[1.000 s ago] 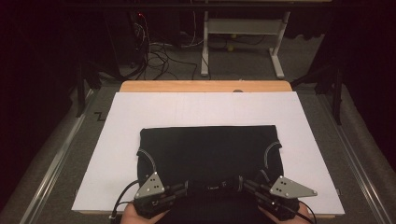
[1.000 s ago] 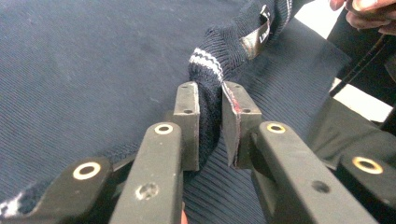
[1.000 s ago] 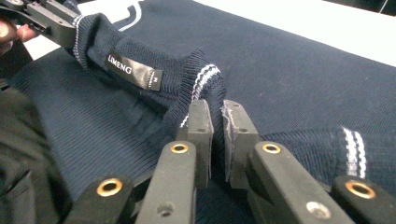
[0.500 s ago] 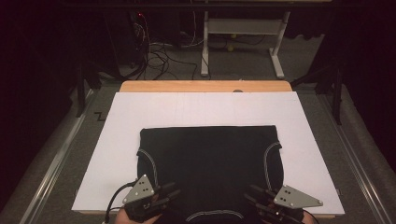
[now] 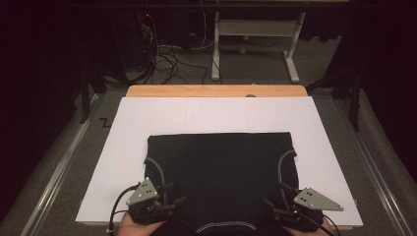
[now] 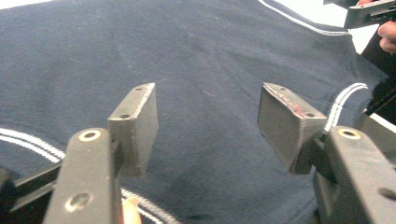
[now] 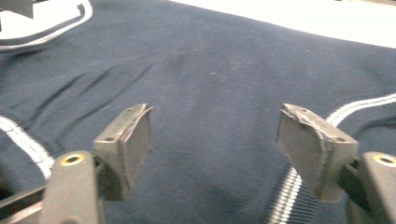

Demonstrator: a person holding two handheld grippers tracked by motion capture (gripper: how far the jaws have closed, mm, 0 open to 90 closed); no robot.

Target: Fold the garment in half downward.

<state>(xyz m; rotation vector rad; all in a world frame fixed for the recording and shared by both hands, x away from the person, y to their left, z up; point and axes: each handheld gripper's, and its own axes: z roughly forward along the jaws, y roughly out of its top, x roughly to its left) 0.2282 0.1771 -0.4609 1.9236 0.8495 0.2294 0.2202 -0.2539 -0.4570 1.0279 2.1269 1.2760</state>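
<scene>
A dark navy garment [image 5: 221,167] with white piping lies folded flat on the white board [image 5: 216,113]. My left gripper [image 5: 174,193] hovers at the garment's near left corner. In the left gripper view the left gripper [image 6: 208,93] stands open after its jaws have just been opening, with only the cloth [image 6: 201,46] below the gap. My right gripper [image 5: 275,196] sits at the near right corner. In its own view the right gripper [image 7: 217,112] is open too, its jaws just opened, above the cloth [image 7: 224,60] and gripping nothing.
The board rests on a wooden table [image 5: 216,91] with grey rails [image 5: 59,167] along both sides. Beyond the table stand a white desk frame [image 5: 255,34] and loose cables [image 5: 162,59] on the floor. White board shows around the garment.
Both grippers have slid outward from the middle of the garment's near edge toward its corners. Their jaws have gone from shut to open, and the cloth now lies flat.
</scene>
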